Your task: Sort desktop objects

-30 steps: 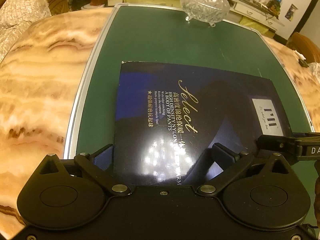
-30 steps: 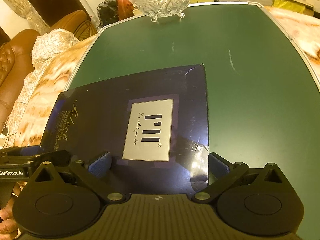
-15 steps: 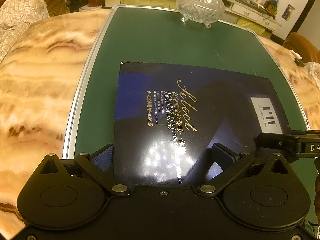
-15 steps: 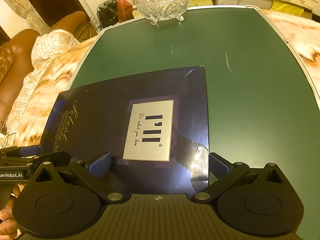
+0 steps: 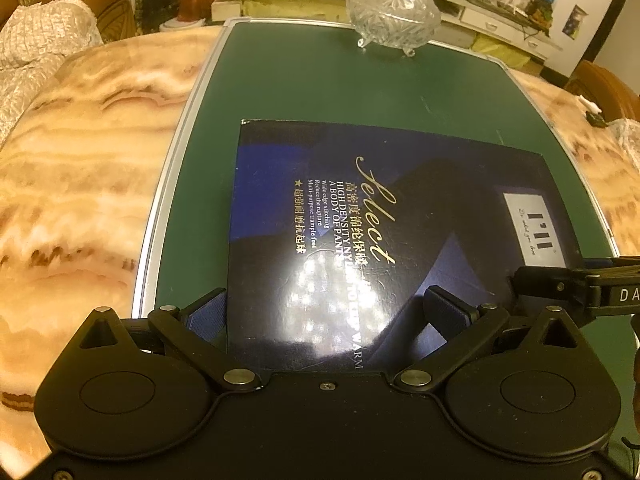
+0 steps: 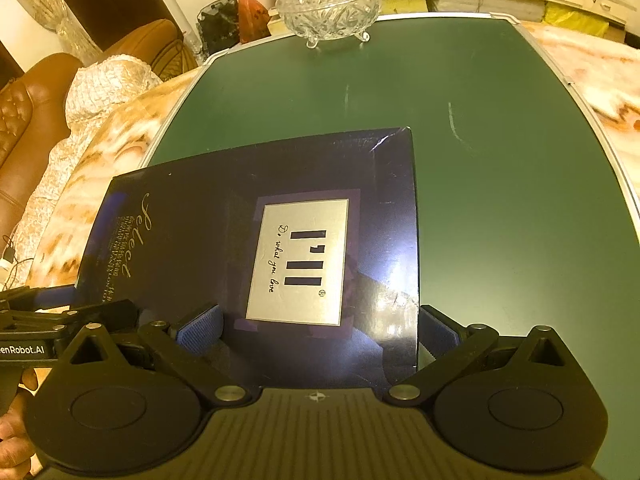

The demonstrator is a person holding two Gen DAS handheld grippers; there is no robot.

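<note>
Gripping: left gripper (image 5: 324,316) and right gripper (image 6: 318,330), both spread wide, straddle the dark box (image 5: 384,236).
Technique: judged, move both ends level across the green mat (image 6: 500,160).

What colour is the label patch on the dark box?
Silver-grey with black bars and script, on the label patch of the box; clearest in the right wrist view.

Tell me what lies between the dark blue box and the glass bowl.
Nothing: only bare green mat separates the dark blue box from the glass bowl, in both wrist views.
</note>
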